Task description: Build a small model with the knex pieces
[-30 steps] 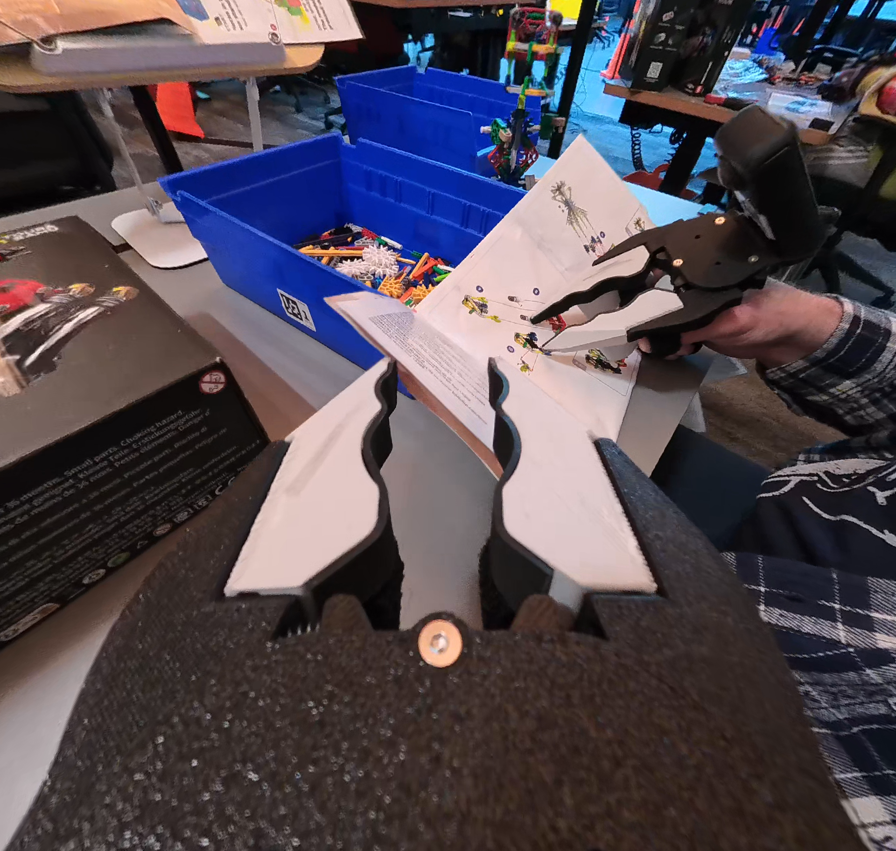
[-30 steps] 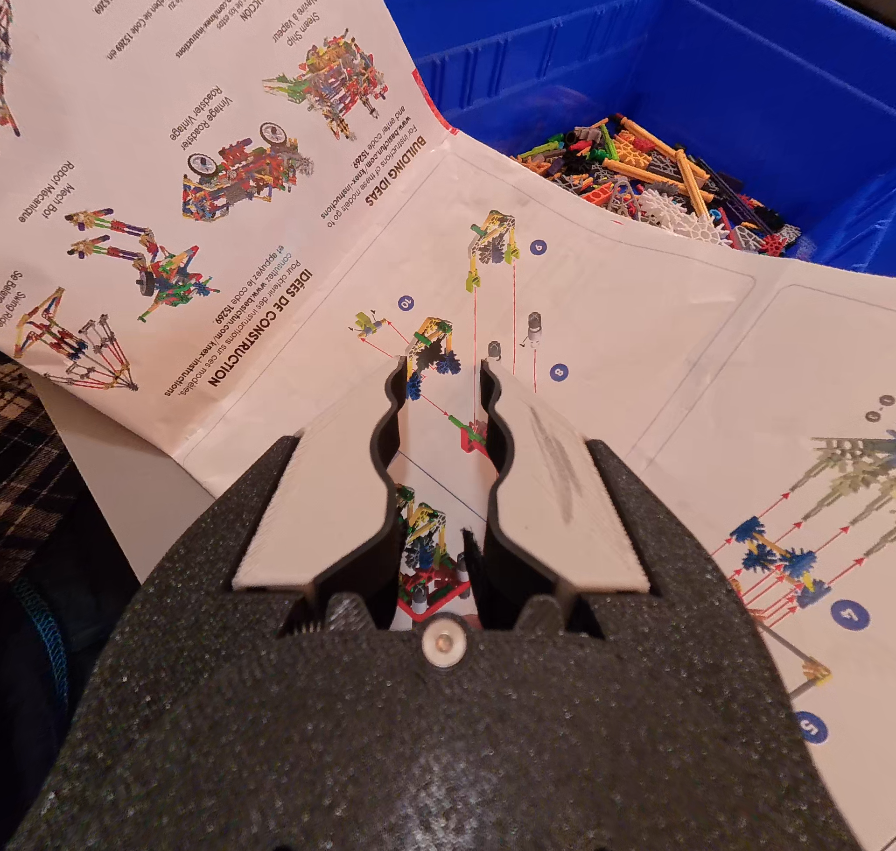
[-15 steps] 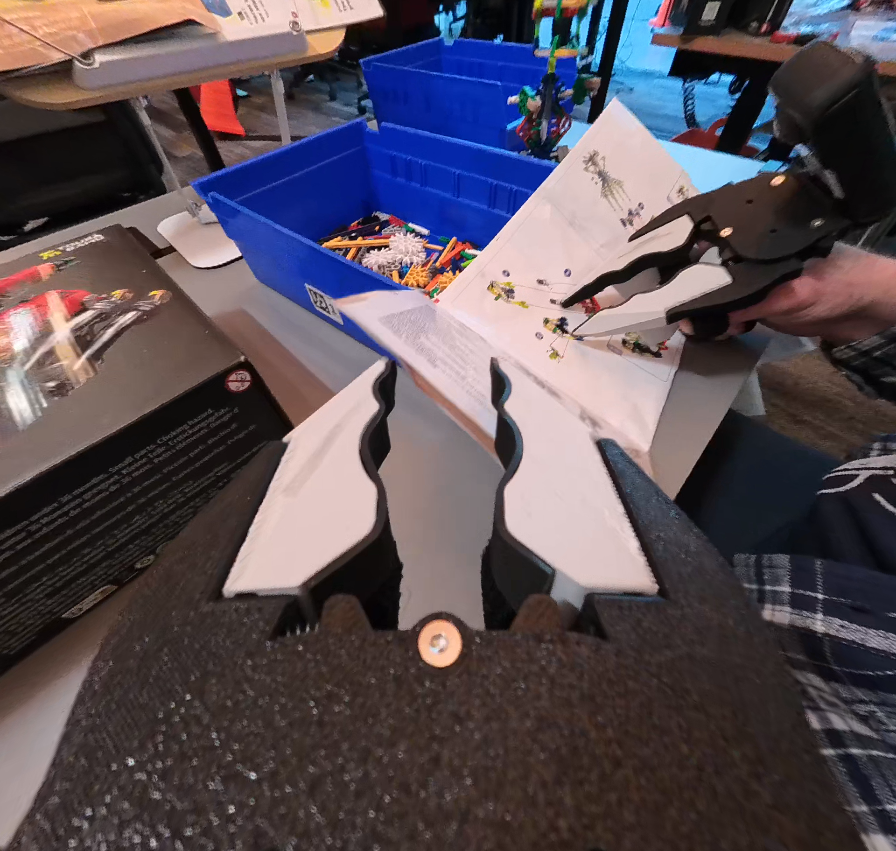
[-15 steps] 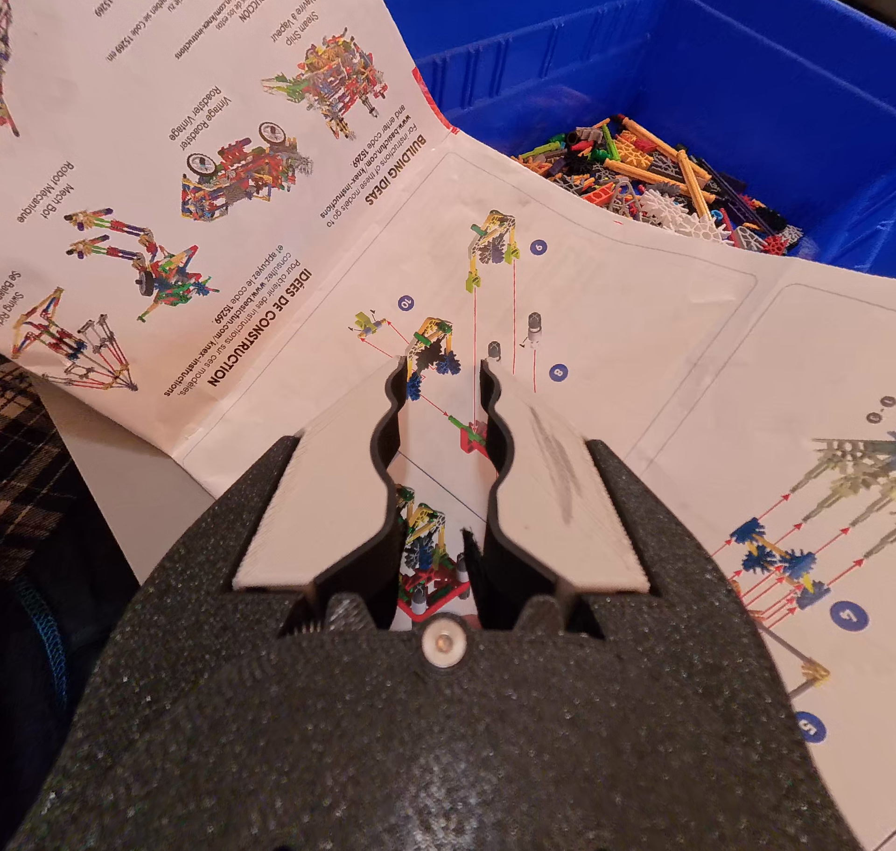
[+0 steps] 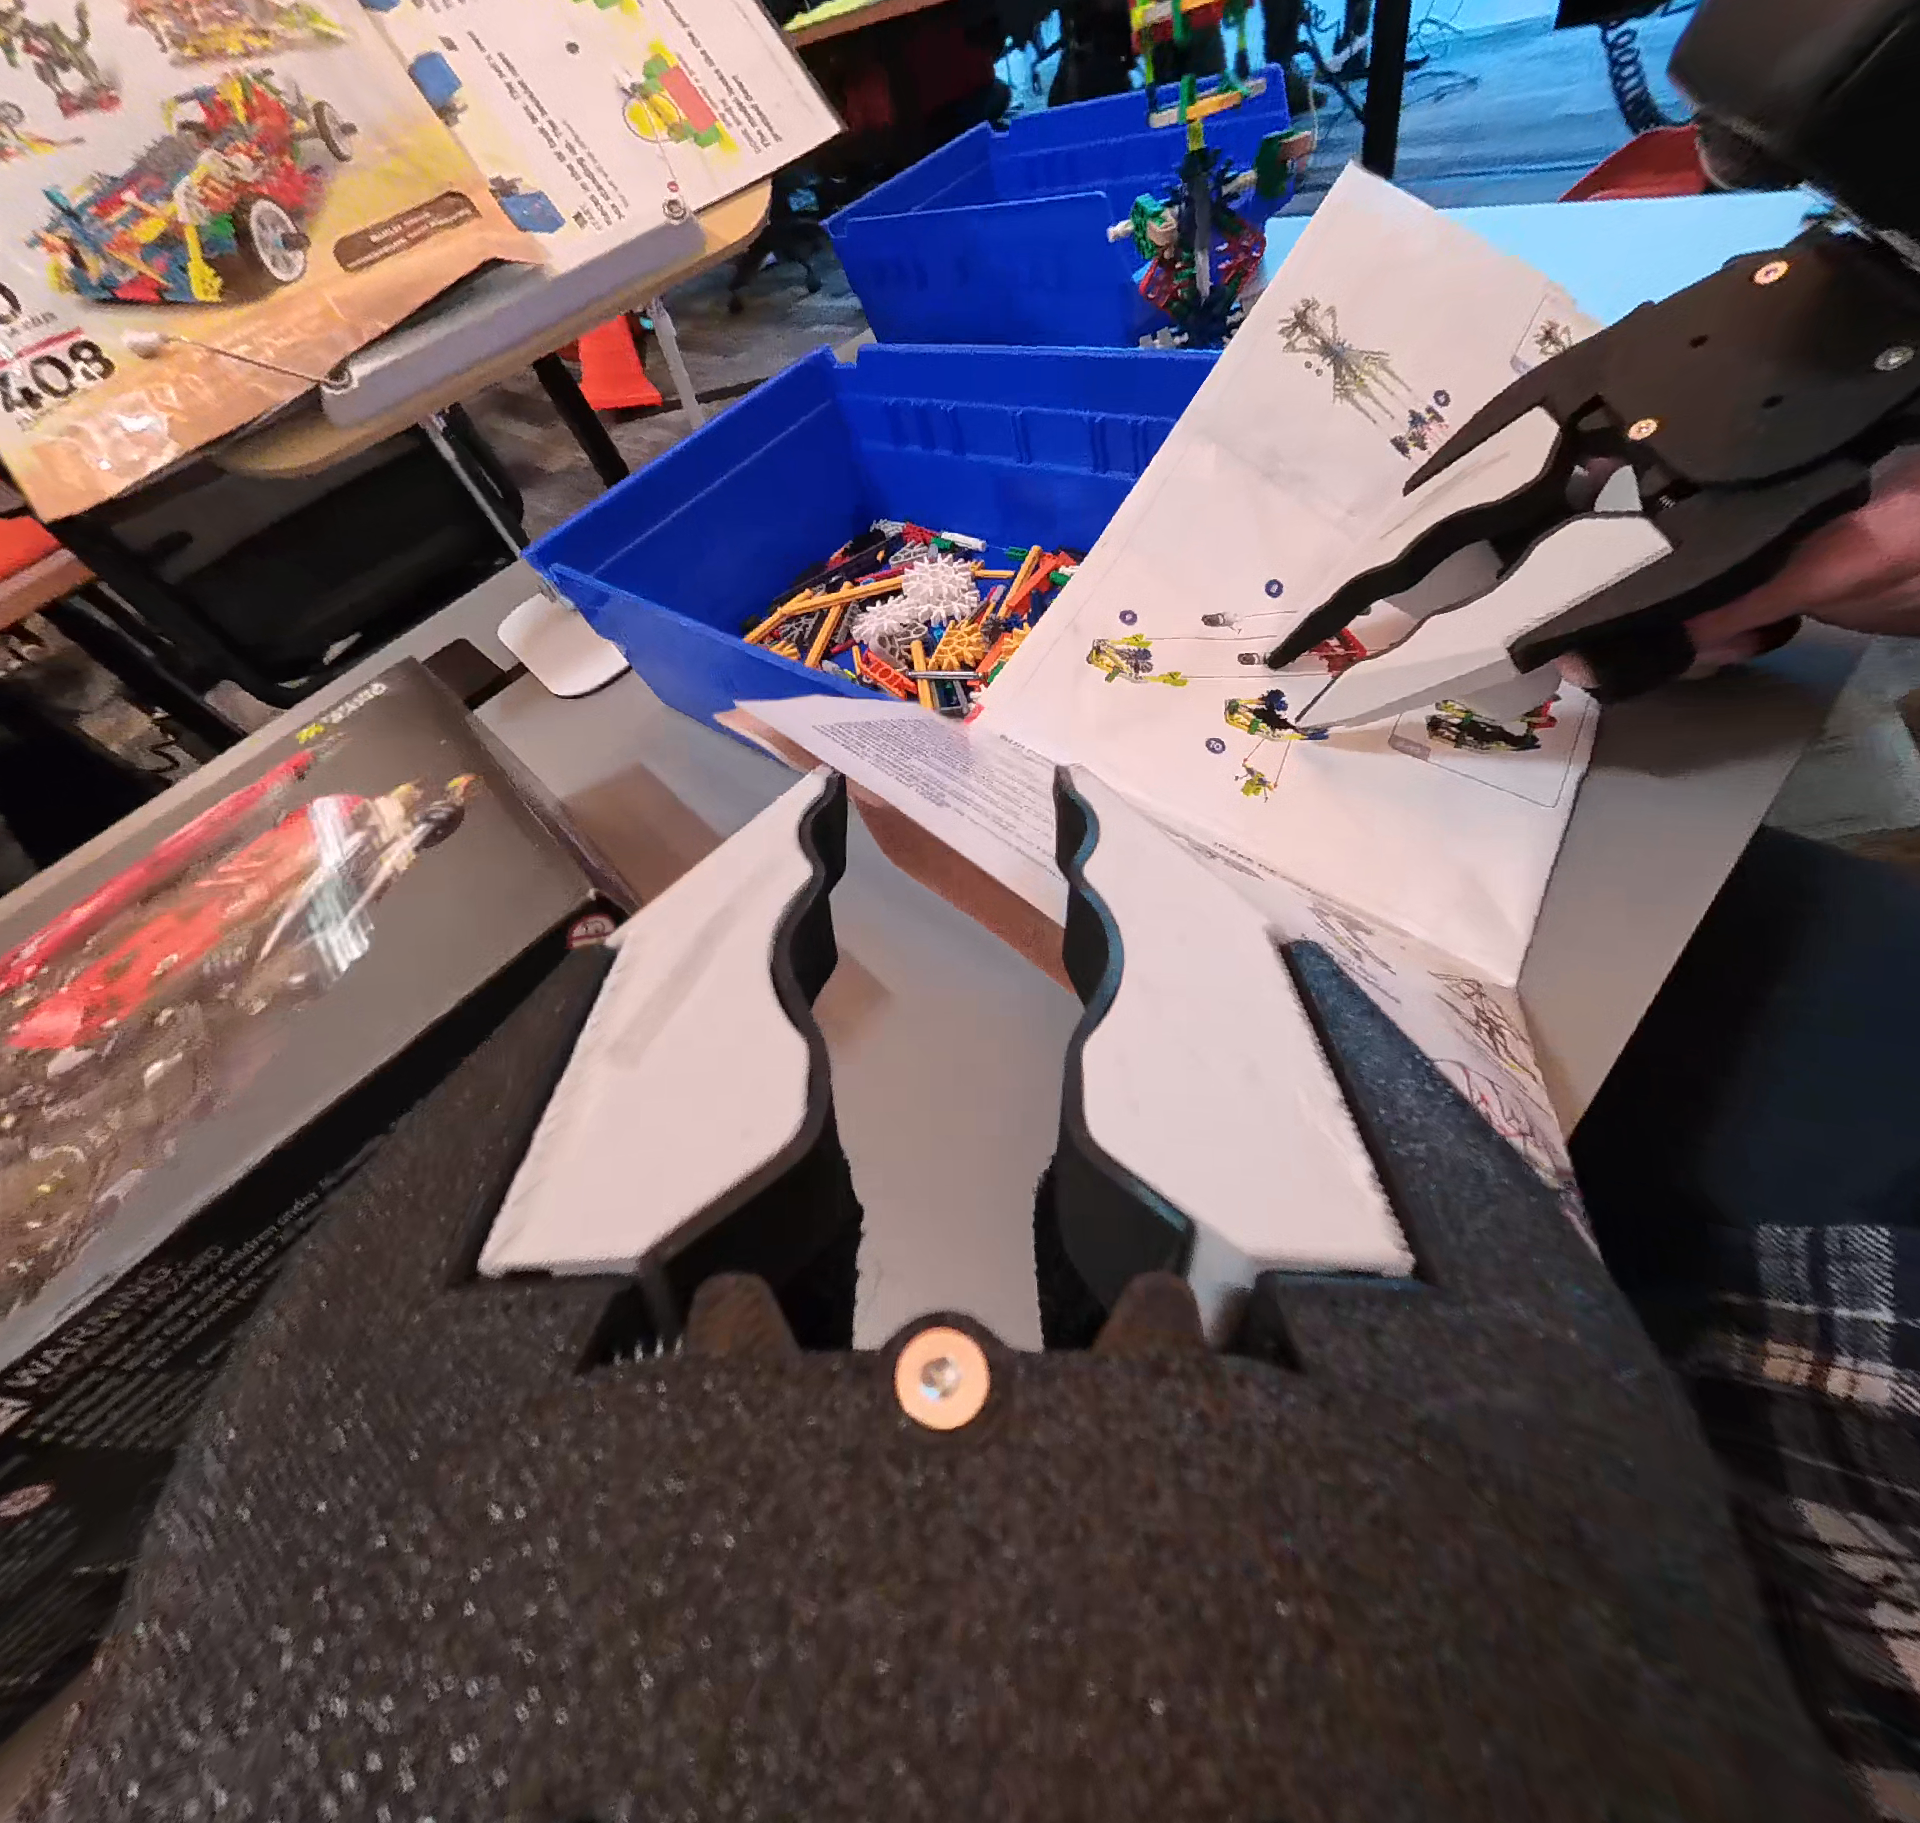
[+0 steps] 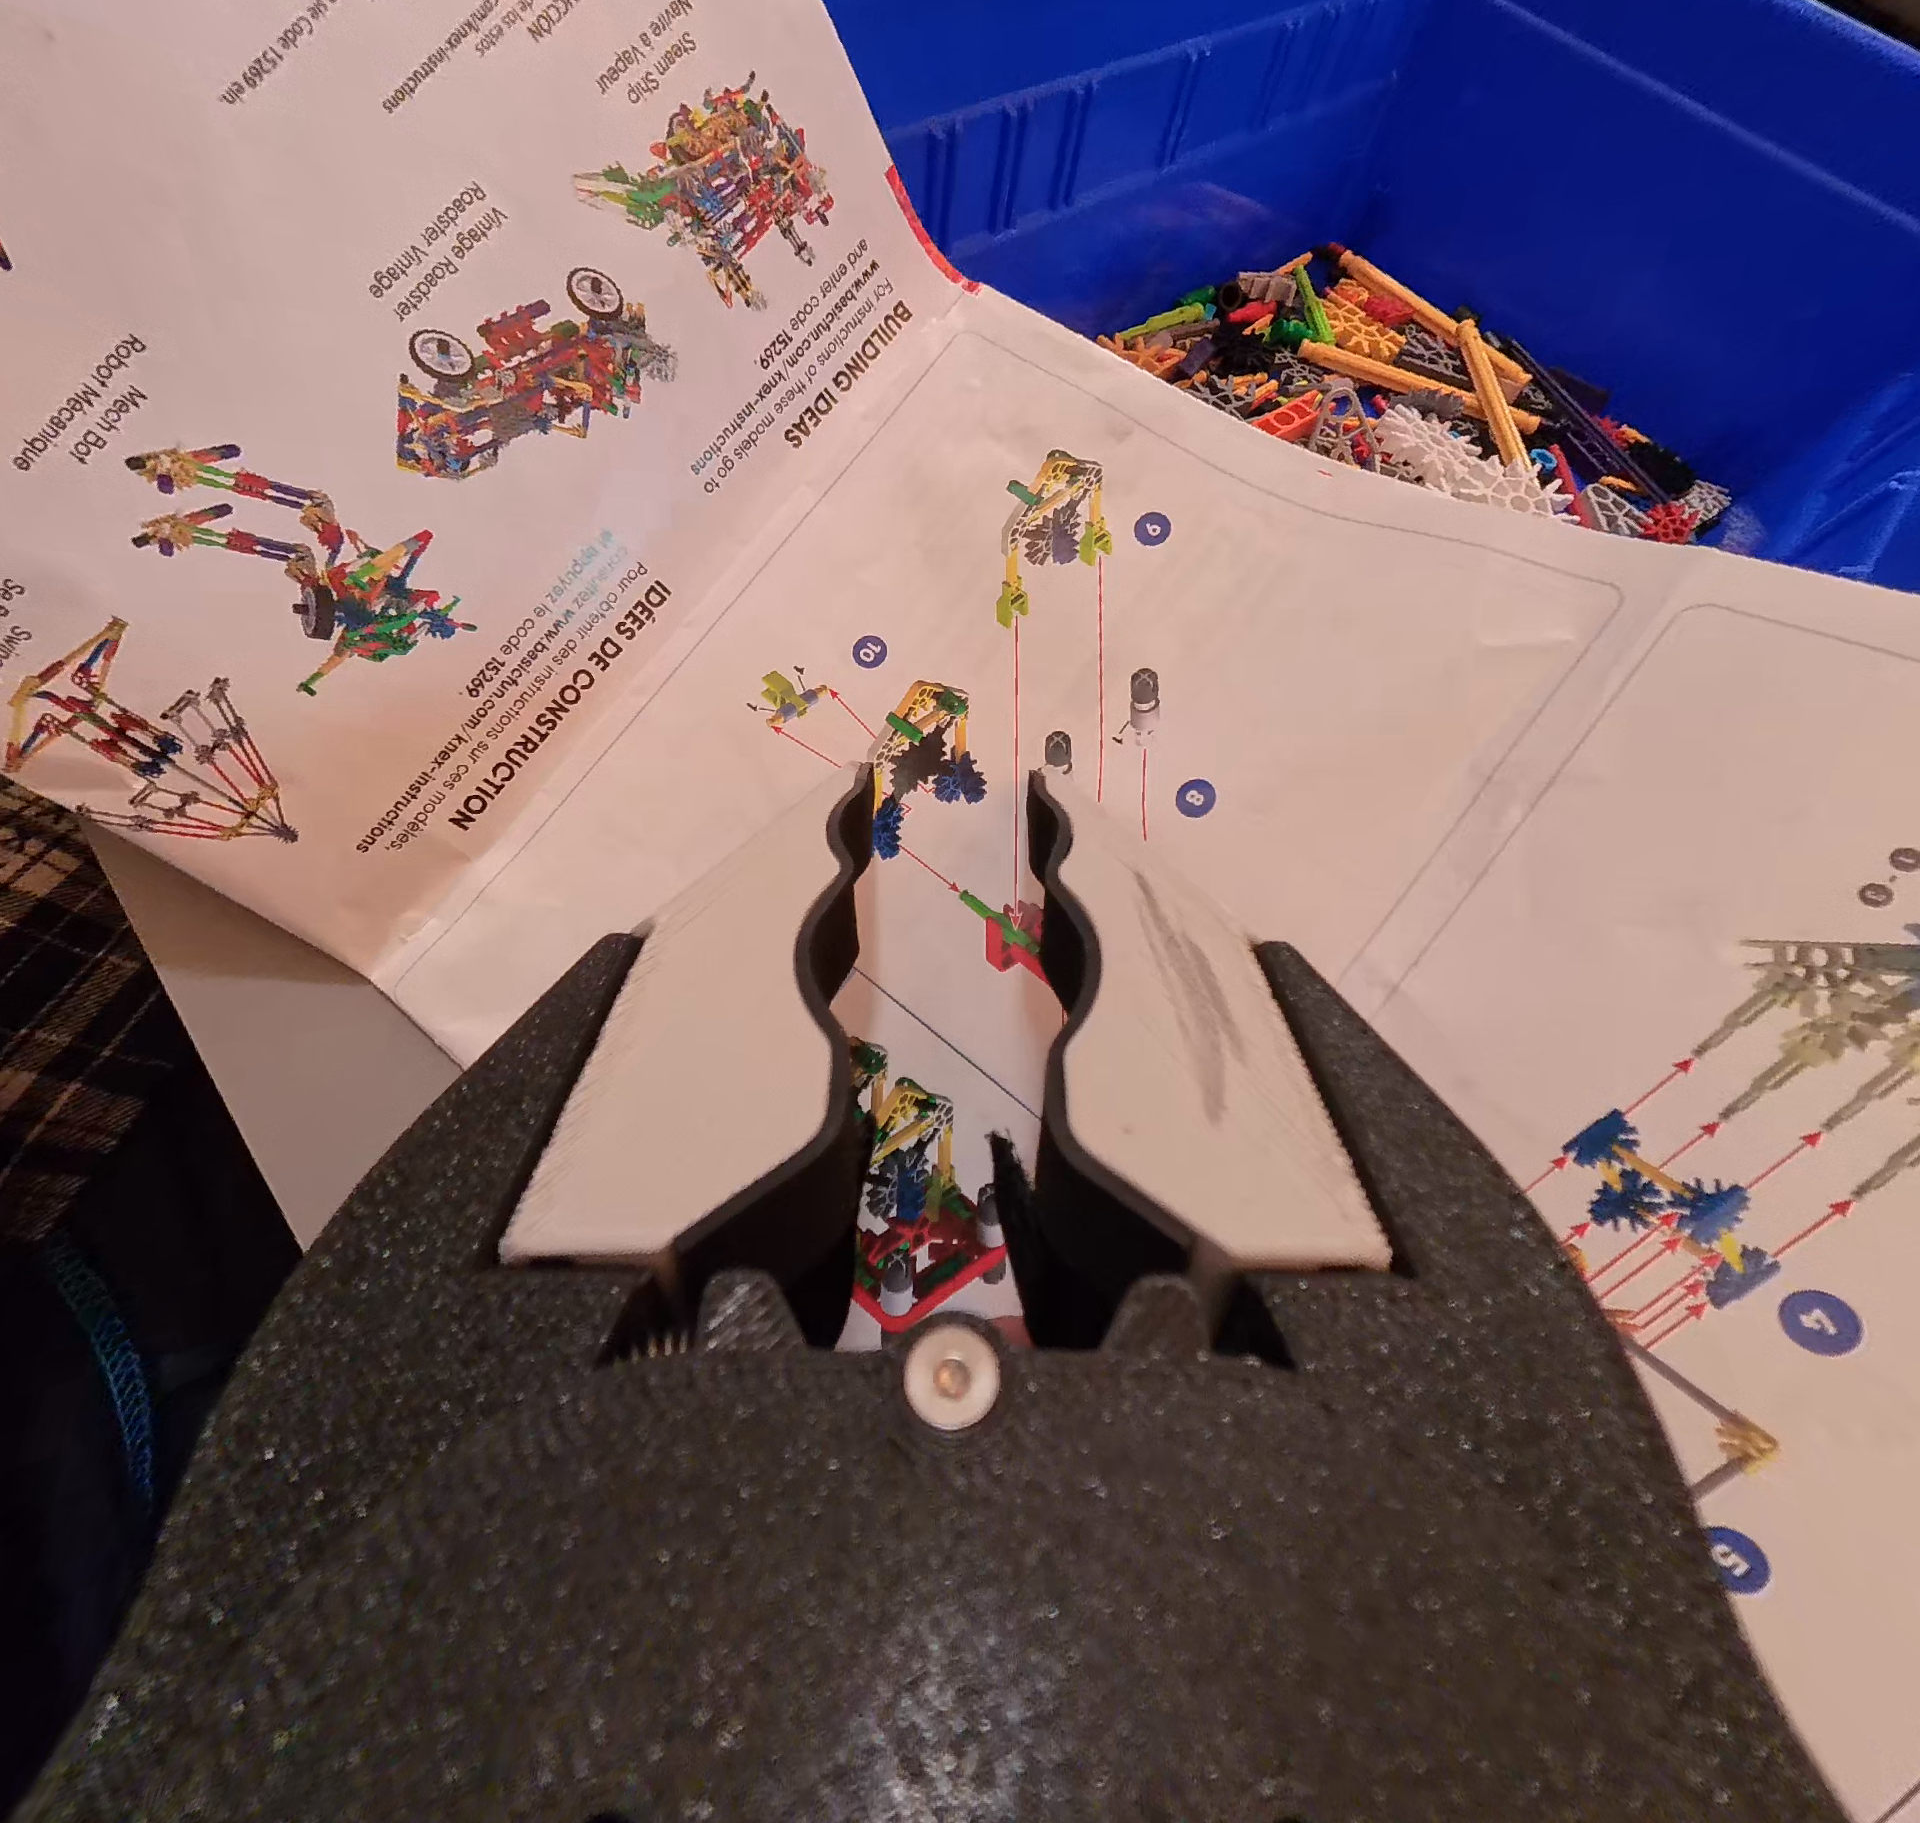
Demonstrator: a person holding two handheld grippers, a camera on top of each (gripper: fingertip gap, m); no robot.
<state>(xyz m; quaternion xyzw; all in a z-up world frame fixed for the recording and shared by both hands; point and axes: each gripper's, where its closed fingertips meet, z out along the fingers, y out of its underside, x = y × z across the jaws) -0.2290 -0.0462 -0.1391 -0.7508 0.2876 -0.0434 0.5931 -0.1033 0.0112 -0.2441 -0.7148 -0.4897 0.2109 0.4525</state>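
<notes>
Status as shown:

- Left gripper (image 5: pixel 940 797): spread to a moderate gap, empty. Poised above the bare grey table (image 5: pixel 935 1046), tips near the folded-over edge of the instruction sheet (image 5: pixel 1195 526). Contact with the paper: cannot tell.
- Right gripper (image 6: pixel 945 786): partly spread, nothing pinched. In the left wrist view (image 5: pixel 1288 693), angled down with the tips at the printed diagrams; lower tip apparently touching the page. Held in a hand (image 5: pixel 1849 568) at the table's edge.
- Instruction sheet (image 6: pixel 1299 734): unfolded, lying partly on the table, far edge propped against the rim of the blue bin (image 5: pixel 675 568); one flap turned up toward the left of the right wrist view.
- Blue bin (image 6: pixel 1558 111): loaded with loose rods and connectors (image 6: pixel 1434 391), heaped in one corner (image 5: pixel 914 620). None lifted out; none between either set of jaws.
- Black box (image 5: pixel 260 890): flat on the table, just left of the left gripper.
- Second blue bin (image 5: pixel 987 256): behind the first, with a built model (image 5: pixel 1195 215) standing at it.
- Booklet on a stand (image 5: pixel 312 111): raised, upper left.
</notes>
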